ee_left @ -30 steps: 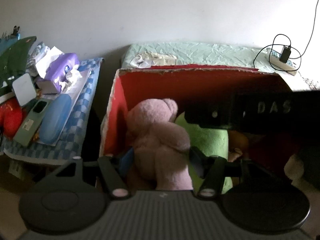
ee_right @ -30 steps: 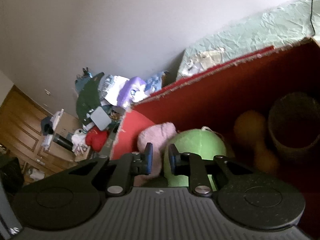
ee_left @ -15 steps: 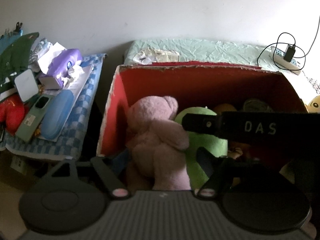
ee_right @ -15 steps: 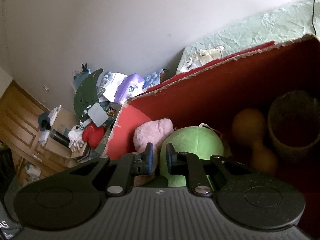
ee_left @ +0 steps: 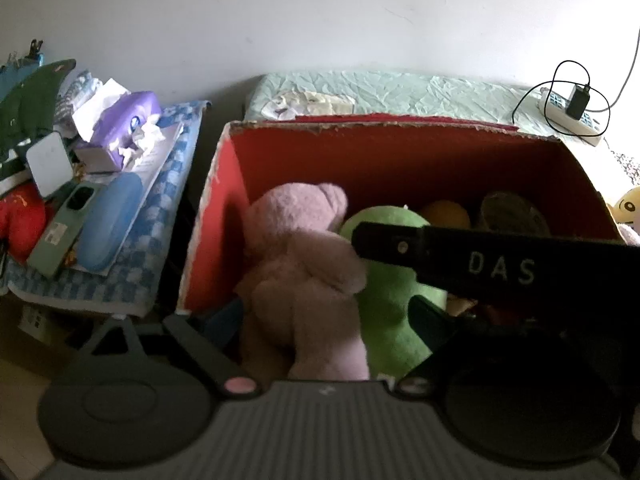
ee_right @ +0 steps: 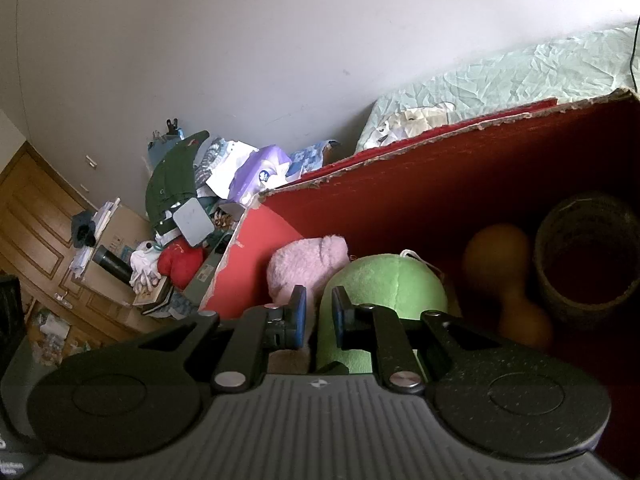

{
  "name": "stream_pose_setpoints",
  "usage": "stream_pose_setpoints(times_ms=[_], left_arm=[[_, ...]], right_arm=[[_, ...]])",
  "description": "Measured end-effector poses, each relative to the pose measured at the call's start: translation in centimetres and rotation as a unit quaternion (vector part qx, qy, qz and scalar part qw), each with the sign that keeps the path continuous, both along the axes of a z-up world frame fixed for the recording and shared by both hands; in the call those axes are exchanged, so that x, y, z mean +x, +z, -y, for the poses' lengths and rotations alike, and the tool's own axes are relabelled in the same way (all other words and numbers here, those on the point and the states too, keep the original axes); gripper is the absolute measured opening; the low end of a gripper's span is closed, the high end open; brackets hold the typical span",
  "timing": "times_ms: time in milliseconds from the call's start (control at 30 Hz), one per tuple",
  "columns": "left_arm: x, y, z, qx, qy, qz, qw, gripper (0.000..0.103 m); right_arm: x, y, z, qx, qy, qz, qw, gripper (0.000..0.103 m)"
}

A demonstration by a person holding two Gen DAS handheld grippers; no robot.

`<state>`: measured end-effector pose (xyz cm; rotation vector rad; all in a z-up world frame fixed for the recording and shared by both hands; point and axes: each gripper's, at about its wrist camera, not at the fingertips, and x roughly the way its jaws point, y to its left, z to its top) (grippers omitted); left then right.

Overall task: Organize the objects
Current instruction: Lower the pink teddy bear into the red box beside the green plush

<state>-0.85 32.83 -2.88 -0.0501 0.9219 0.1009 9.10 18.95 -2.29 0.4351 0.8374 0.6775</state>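
A red cardboard box (ee_left: pixel 216 216) holds a pink plush (ee_left: pixel 296 248), a green plush (ee_left: pixel 384 292), an orange toy (ee_left: pixel 444 214) and a brown cup (ee_left: pixel 512 212). My left gripper (ee_left: pixel 326 316) reaches into the box with its jaws opening; the pink plush stands between them and neither pad presses on it. A black casing marked DAS (ee_left: pixel 500 268) crosses from the right. My right gripper (ee_right: pixel 319 308) is shut with nothing in it, just above where the pink plush (ee_right: pixel 304 260) meets the green plush (ee_right: pixel 384 284). The orange toy (ee_right: pixel 496 256) and the cup (ee_right: pixel 584 248) lie to its right.
Left of the box, a blue checked cloth (ee_left: pixel 132 264) carries a purple tissue pack (ee_left: pixel 120 128), a green phone (ee_left: pixel 60 232) and a blue case (ee_left: pixel 108 224). Behind the box lies a pale green sheet (ee_left: pixel 400 92) with a power strip (ee_left: pixel 572 116). A wooden door (ee_right: pixel 36 224) stands far left.
My left jaws have spread well apart, off the pink plush, which stays upright in the box. My right jaws drew slightly closer together. Neither hand has shifted much.
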Motion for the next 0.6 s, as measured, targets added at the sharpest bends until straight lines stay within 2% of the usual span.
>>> stream_pose_setpoints(times_ms=[133, 300, 600], left_arm=[[-0.3, 0.3, 0.0, -0.002, 0.002, 0.003, 1.0000, 0.093], [-0.7, 1.0, 0.4, 0.008, 0.001, 0.013, 0.9999, 0.095], [-1.2, 1.4, 0.4, -0.001, 0.006, 0.012, 0.9999, 0.095]], right_arm=[[-0.2, 0.4, 0.4, 0.003, -0.005, -0.001, 1.000, 0.020], [-0.9, 1.1, 0.9, -0.008, -0.016, 0.018, 1.000, 0.020], [-2.1, 1.3, 1.7, -0.028, -0.035, 0.028, 0.999, 0.021]])
